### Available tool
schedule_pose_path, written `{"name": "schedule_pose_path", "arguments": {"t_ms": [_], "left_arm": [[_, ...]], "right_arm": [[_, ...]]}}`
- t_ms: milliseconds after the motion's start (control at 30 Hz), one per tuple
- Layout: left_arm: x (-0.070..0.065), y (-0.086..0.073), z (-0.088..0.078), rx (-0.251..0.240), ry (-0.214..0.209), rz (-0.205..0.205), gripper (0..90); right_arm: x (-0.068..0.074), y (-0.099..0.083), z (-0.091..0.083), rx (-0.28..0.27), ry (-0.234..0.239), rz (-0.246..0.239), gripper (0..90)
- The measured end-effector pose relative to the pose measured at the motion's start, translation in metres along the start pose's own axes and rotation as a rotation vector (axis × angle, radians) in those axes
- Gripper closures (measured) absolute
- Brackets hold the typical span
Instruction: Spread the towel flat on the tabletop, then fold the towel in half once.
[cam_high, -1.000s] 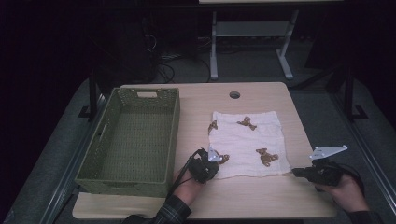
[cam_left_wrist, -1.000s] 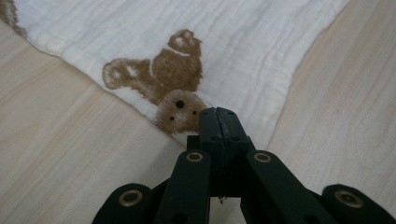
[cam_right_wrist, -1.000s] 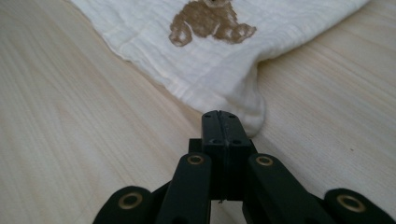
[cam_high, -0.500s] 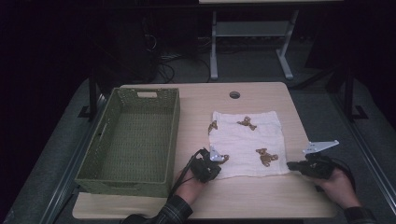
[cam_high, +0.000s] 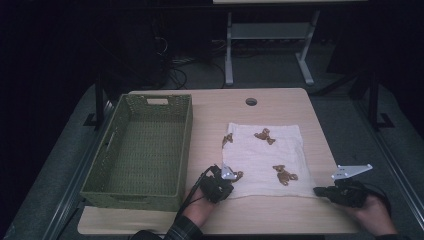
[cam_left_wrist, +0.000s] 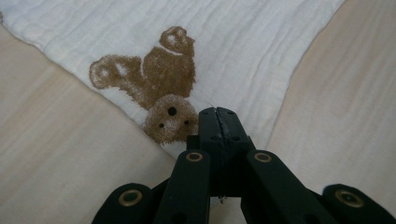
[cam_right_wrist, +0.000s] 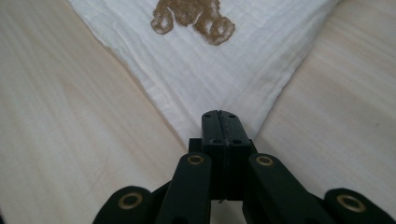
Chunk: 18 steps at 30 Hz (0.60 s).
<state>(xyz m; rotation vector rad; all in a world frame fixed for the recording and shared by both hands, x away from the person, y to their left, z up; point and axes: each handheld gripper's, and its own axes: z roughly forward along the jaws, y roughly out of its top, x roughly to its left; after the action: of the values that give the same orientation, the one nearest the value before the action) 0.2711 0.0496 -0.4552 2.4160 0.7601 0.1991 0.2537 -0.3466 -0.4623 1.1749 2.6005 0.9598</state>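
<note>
Lying flat on the table (cam_high: 280, 215), the white cloth (cam_high: 265, 157) sits right of the basket (cam_high: 137, 155), bare wood btwn them. Left gripper (cam_high: 229, 174) fingers pinch its near-left corner; right gripper (cam_high: 320, 191) fingers are closed at its near-right corner, w/ open tabletop around both.

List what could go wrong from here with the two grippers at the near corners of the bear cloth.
1. Both grips look shallow: the left gripper and right gripper are shut right at the corner tips of the cloth, so a corner may slip out when lifted.
2. The right corner shows little fabric at the jaws; uneven hold could leave the cloth skewed or bunched.
3. The basket stands close beside the left gripper; a sideways swing could bump its wall.
</note>
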Motion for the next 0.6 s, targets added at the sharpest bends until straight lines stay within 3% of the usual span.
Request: {"name": "schedule_pose_path", "arguments": {"t_ms": [133, 267, 533, 600], "left_arm": [[-0.006, -0.005, -0.003, -0.003, -0.018, -0.002, 89.1], [-0.003, 0.000, 0.000, -0.011, -0.024, -0.011, 80.9], [0.019, 0.017, 0.003, -0.039, 0.004, -0.025, 64.7], [0.025, 0.022, 0.001, -0.069, 0.015, -0.043, 62.5]], "right_arm": [[0.006, -0.007, -0.005, 0.002, 0.009, 0.002, 89.6], [0.003, -0.004, -0.005, -0.019, 0.006, -0.006, 84.3], [-0.010, 0.018, -0.003, -0.067, -0.017, -0.003, 74.4], [-0.015, 0.024, 0.000, -0.080, -0.020, -0.010, 71.6]]}}
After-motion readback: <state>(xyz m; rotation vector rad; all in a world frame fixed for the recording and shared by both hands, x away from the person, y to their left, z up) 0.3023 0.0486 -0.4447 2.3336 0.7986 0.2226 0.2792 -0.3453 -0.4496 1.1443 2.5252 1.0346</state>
